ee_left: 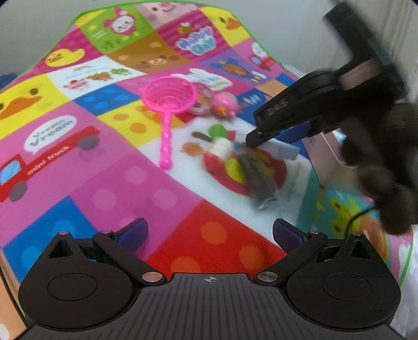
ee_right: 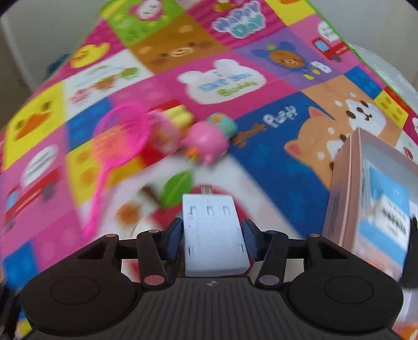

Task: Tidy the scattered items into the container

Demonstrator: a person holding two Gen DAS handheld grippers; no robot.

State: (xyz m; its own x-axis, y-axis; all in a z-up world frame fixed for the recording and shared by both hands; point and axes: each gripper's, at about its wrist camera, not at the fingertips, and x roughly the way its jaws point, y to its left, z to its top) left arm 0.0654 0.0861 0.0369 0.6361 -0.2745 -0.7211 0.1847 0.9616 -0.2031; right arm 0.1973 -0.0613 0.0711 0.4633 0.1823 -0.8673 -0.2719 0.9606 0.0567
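My right gripper (ee_right: 212, 231) is shut on a white USB adapter (ee_right: 213, 235) and holds it above the play mat; it also shows in the left wrist view (ee_left: 277, 140), with the adapter (ee_left: 283, 150) in its fingers. My left gripper (ee_left: 209, 230) is open and empty, low over the mat. A pink toy net (ee_left: 169, 102), a pink pig toy (ee_left: 226, 104) and a clear round toy (ee_left: 202, 100) lie on the mat. A dark blurred item (ee_left: 257, 177) lies below the right gripper. The pink box (ee_right: 365, 204) stands at the right.
The colourful play mat (ee_left: 104, 170) covers the whole surface, with its green edge (ee_left: 86, 13) at the back and a pale wall behind. The box (ee_left: 324, 157) shows partly behind the right gripper and gloved hand (ee_left: 386, 183).
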